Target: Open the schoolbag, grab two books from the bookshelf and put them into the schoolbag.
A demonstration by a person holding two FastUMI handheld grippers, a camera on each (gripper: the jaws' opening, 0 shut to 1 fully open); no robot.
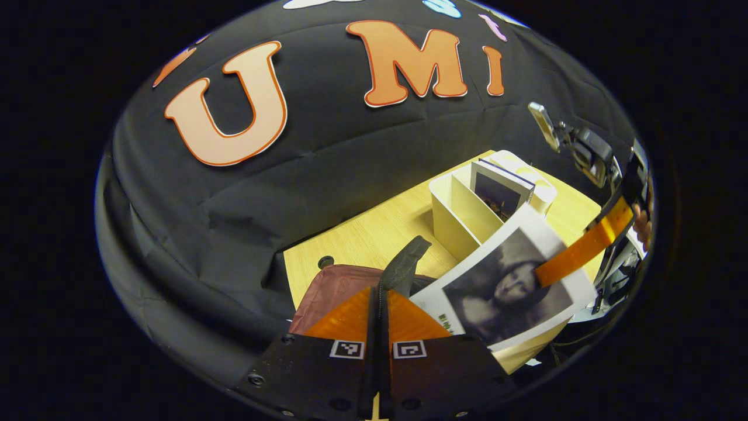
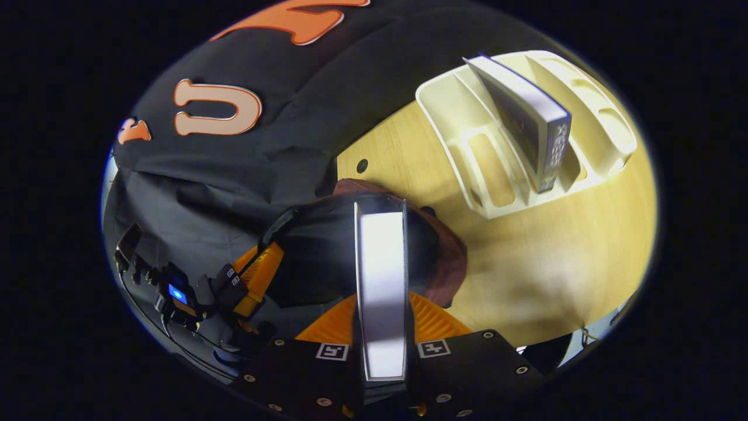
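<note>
Right hand-held gripper (image 2: pixel 381 327) clamped on a book (image 2: pixel 381 275), lower centre, over the open schoolbag (image 2: pixel 444 257). Left hand-held gripper (image 1: pixel 380 318) pinched shut on the bag's strap (image 1: pixel 403 263). Second book (image 2: pixel 526 126) upright in the bookshelf (image 2: pixel 497 175), upper right.

we are seeing a wooden table (image 2: pixel 526 275) running under a black cloth wall (image 1: pixel 350 169); a small dark hole (image 2: pixel 362 165) is sitting in the tabletop near the cloth.

Schoolbag (image 2: pixel 444 257) on table (image 2: pixel 555 280), bookshelf (image 2: pixel 467 134) behind it, one book (image 2: pixel 526 123) upright inside
</note>
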